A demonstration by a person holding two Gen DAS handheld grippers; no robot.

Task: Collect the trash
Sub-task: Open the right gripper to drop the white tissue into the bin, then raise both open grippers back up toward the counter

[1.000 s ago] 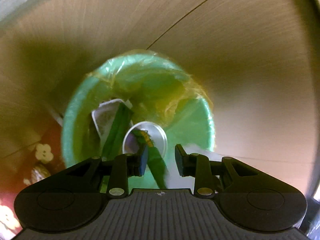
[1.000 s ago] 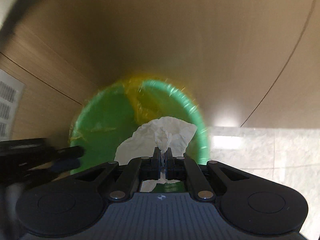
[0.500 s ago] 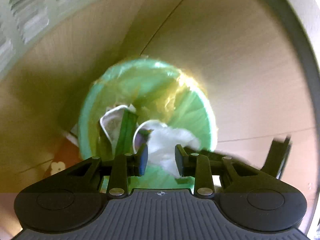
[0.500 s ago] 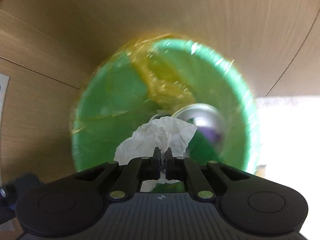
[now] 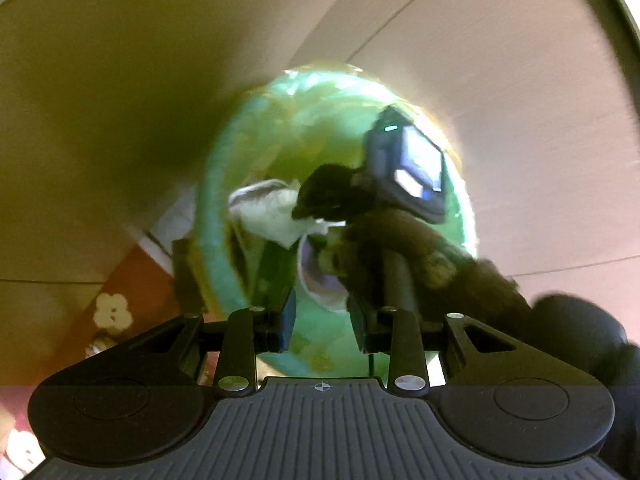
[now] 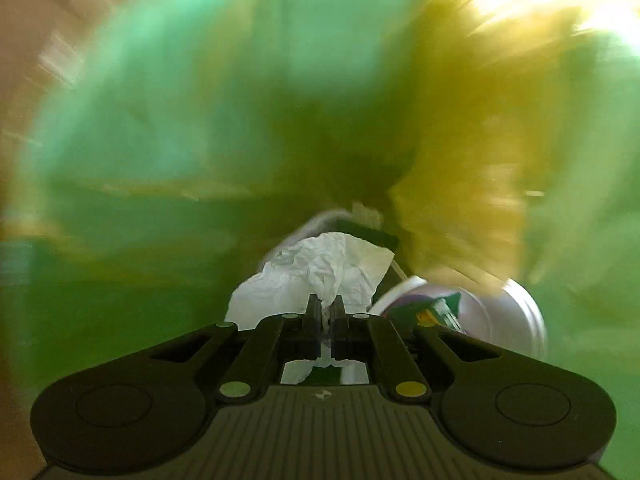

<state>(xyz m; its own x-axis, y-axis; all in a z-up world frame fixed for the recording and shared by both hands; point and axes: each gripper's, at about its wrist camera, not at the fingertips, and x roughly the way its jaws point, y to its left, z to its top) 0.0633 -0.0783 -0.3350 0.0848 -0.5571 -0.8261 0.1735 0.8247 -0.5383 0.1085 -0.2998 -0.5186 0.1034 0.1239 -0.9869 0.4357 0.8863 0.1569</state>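
A green bin [image 5: 212, 240] with a yellowish liner stands on the floor below both grippers. Inside it lie a white cup [image 5: 320, 284] and a green packet [image 5: 272, 276]. My right gripper [image 6: 325, 304] points straight down into the bin [image 6: 160, 120] and is shut on a crumpled white tissue [image 6: 320, 276], close beside the cup [image 6: 500, 312]. In the left wrist view the right gripper [image 5: 316, 196] reaches in from the right, the tissue [image 5: 272, 216] hanging from its tips. My left gripper [image 5: 322, 320] hovers over the near rim, open with nothing between its fingers.
The bin sits on a light wooden floor [image 5: 520, 120]. A red mat with white flowers [image 5: 116, 312] lies at the lower left of the bin. A dark-gloved hand [image 5: 500, 292] holds the right gripper's handle over the bin's right side.
The right gripper has dropped fast into the bin with the tissue, so the bin's inside now fills its view. It has entered the left wrist view, and the left gripper has shifted sideways.
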